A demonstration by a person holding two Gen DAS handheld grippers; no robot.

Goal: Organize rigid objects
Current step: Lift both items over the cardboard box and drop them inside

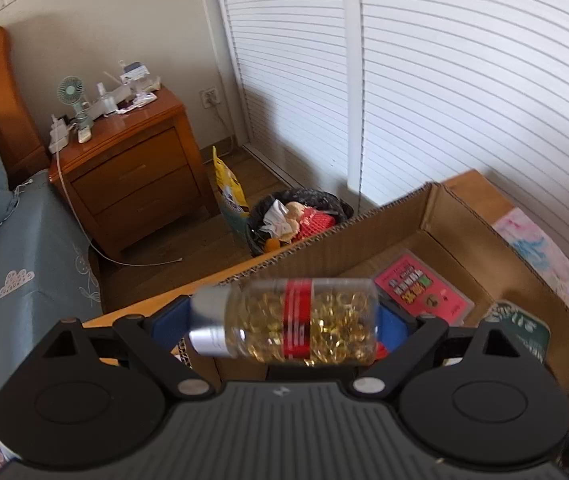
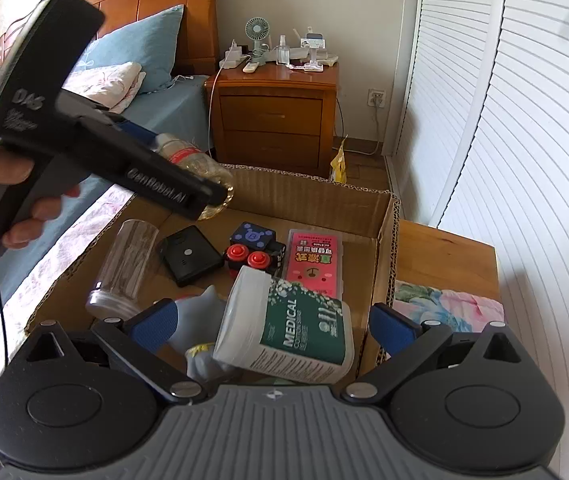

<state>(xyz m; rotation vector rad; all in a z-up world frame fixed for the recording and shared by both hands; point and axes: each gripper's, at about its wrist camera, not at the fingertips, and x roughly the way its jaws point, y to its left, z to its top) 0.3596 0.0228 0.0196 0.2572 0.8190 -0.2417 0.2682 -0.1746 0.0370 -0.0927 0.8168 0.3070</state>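
Note:
My left gripper (image 1: 280, 326) is shut on a clear bottle of golden capsules (image 1: 284, 322) with a red label and silver cap, held sideways above the cardboard box (image 1: 364, 232). In the right wrist view the left gripper (image 2: 204, 184) holds that bottle (image 2: 188, 160) over the box's far left corner. My right gripper (image 2: 272, 328) is open, its jaws wide, just above a white and green "MEDICAL" tub (image 2: 288, 328) lying tilted in the box (image 2: 316, 196). The tub is between the fingers, and I cannot tell if they touch it.
In the box lie a clear empty jar (image 2: 124, 268), a black device (image 2: 190, 256), a black toy with red buttons (image 2: 254, 250), a pink case (image 2: 314, 256) and a grey figurine (image 2: 204, 320). A wooden nightstand (image 2: 276, 108), a bed (image 2: 144, 92) and a full bin (image 1: 296, 216) stand around.

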